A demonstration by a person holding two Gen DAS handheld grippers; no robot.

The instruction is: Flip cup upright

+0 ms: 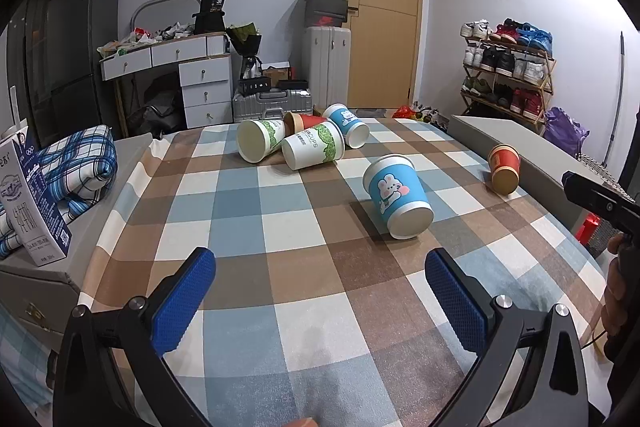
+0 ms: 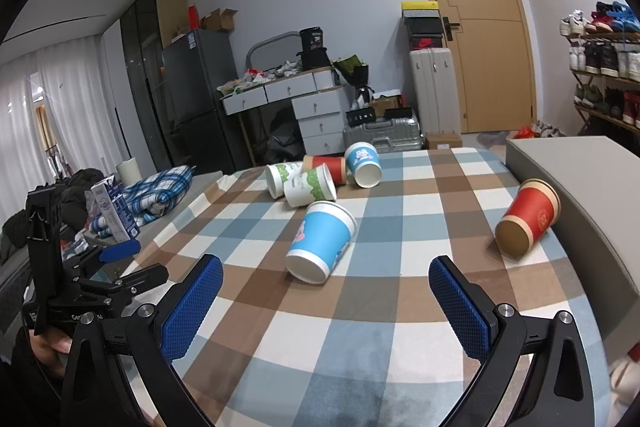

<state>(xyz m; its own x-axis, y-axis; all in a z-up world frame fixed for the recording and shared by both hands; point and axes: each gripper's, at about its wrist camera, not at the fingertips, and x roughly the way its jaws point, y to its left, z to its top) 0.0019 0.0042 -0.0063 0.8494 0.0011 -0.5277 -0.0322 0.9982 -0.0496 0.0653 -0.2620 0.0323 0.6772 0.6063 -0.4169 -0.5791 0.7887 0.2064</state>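
Note:
A blue rabbit-print paper cup (image 1: 398, 195) lies tipped on the checked tablecloth (image 1: 280, 227), base toward me; it also shows in the right wrist view (image 2: 322, 241). A red cup (image 1: 504, 169) lies on its side against a grey box at the right, also seen in the right wrist view (image 2: 528, 219). Several more cups (image 1: 304, 141) lie in a heap at the far end. My left gripper (image 1: 320, 291) is open and empty, short of the blue cup. My right gripper (image 2: 326, 301) is open and empty, just before the blue cup.
A grey box (image 2: 580, 195) runs along the table's right side. A milk carton (image 1: 30, 203) and folded plaid fabric (image 1: 76, 163) sit on the left. The left gripper's body (image 2: 80, 283) shows at the right wrist view's left edge. Furniture and suitcases stand behind.

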